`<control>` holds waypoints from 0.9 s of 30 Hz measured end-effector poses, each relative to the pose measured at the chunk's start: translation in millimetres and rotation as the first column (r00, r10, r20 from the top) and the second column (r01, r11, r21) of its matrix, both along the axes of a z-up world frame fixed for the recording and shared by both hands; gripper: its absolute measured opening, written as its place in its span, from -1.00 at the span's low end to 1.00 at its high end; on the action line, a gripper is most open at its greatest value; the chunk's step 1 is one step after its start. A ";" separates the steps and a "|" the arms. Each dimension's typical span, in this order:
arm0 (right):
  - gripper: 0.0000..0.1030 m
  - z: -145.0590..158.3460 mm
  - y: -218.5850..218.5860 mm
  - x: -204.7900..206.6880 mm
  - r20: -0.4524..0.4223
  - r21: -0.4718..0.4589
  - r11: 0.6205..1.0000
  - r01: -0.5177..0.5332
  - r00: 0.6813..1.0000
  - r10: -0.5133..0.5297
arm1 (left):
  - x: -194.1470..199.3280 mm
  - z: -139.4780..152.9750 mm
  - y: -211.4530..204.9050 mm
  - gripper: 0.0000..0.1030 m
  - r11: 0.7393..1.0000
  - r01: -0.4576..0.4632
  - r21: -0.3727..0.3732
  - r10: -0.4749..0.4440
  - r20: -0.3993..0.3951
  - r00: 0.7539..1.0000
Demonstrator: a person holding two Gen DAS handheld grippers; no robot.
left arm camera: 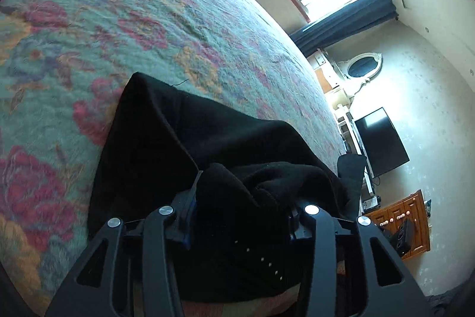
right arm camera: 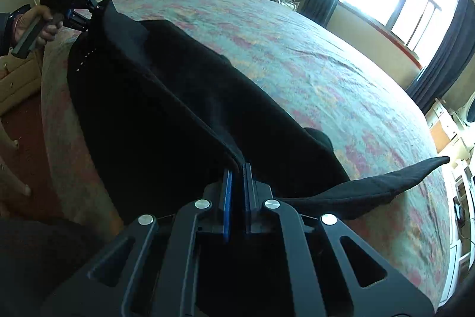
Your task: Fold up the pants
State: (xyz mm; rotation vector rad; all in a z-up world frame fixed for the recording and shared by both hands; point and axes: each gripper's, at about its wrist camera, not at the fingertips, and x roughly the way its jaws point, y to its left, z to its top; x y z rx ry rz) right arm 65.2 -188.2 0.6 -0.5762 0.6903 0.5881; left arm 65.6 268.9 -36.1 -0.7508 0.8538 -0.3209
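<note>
Black pants (right arm camera: 166,97) stretch between two grippers above a floral bedspread (right arm camera: 311,55).
At lower centre the right gripper (right arm camera: 237,171) pinches a fabric edge between nearly closed blue pads; at upper left the left gripper (right arm camera: 89,17) grips the other end, cloth bunched between its wider-set fingers.

Black pants (left arm camera: 184,144) hide the left gripper's (left arm camera: 240,216) fingertips.
</note>
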 end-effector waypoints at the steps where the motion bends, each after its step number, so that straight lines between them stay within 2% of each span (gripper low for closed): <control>1: -0.88 -7.7 2.2 -3.7 -0.008 -0.015 1.000 0.002 1.000 -0.002 | -8.6 2.0 -1.3 0.17 0.999 -0.011 0.042 0.011 -0.007 1.000; 2: -0.88 -13.4 2.8 -6.6 -0.009 -0.023 1.000 0.005 1.000 -0.005 | -15.8 4.6 -3.9 0.45 0.996 -0.018 0.093 0.020 -0.020 1.000; 5: -0.76 -19.4 -0.2 -14.0 -0.049 0.008 0.999 0.048 0.998 -0.048 | -36.5 10.8 -10.4 0.48 0.986 -0.029 0.164 0.034 -0.028 0.999; 7: -0.67 -13.4 -7.6 -10.1 -0.089 0.064 0.993 0.095 0.992 -0.089 | -48.5 14.0 -11.2 0.54 0.984 -0.065 0.165 0.073 -0.043 0.996; 9: -0.39 -5.0 -17.6 -6.2 -0.150 0.158 0.973 0.168 0.978 -0.145 | -60.4 16.2 -11.0 0.56 0.988 -0.114 0.103 0.119 -0.040 0.992; 10: -0.16 -1.2 -22.9 -8.2 -0.201 0.216 0.954 0.208 0.966 -0.165 | -66.6 16.5 -10.9 0.58 0.987 -0.146 0.071 0.149 -0.039 0.988; 11: -0.04 0.9 -28.5 -5.2 -0.252 0.265 0.931 0.249 0.950 -0.183 | -71.2 16.1 -10.4 0.60 0.983 -0.182 0.016 0.182 -0.036 0.983; 14: -0.02 1.1 -43.0 1.7 -0.383 0.369 0.862 0.348 0.902 -0.200 | -78.3 4.3 -10.2 0.62 0.951 -0.258 -0.171 0.252 -0.057 0.966; 15: -0.02 -1.1 -49.0 5.1 -0.433 0.401 0.828 0.392 0.878 -0.206 | -76.4 -0.1 -12.6 0.62 0.939 -0.275 -0.207 0.265 -0.077 0.961; 17: -0.02 -10.8 -63.8 12.4 -0.555 0.458 0.733 0.503 0.806 -0.206 | -70.2 -7.0 -16.2 0.62 0.925 -0.309 -0.221 0.290 -0.116 0.950; 21: -0.01 -34.6 -98.5 15.1 -0.735 0.520 0.495 0.696 0.660 -0.154 | -55.7 -6.9 -19.8 0.62 0.892 -0.369 -0.261 0.350 -0.116 0.929; 22: -0.01 -40.3 -106.0 14.5 -0.763 0.524 0.437 0.731 0.631 -0.142 | -52.0 -5.0 -21.0 0.62 0.888 -0.373 -0.270 0.358 -0.106 0.928; 24: 0.01 -49.9 -117.6 14.8 -0.800 0.527 0.329 0.783 0.588 -0.120 | -41.4 -1.0 -24.4 0.62 0.900 -0.367 -0.237 0.355 -0.093 0.930; 25: 0.02 -53.7 -120.6 15.3 -0.813 0.516 0.296 0.804 0.569 -0.127 | -36.5 -0.2 -25.3 0.62 0.909 -0.365 -0.203 0.354 -0.090 0.931; 27: 0.02 -60.4 -121.2 16.5 -0.824 0.504 0.260 0.824 0.549 -0.144 | -29.3 -2.4 -25.8 0.62 0.916 -0.372 -0.148 0.362 -0.090 0.928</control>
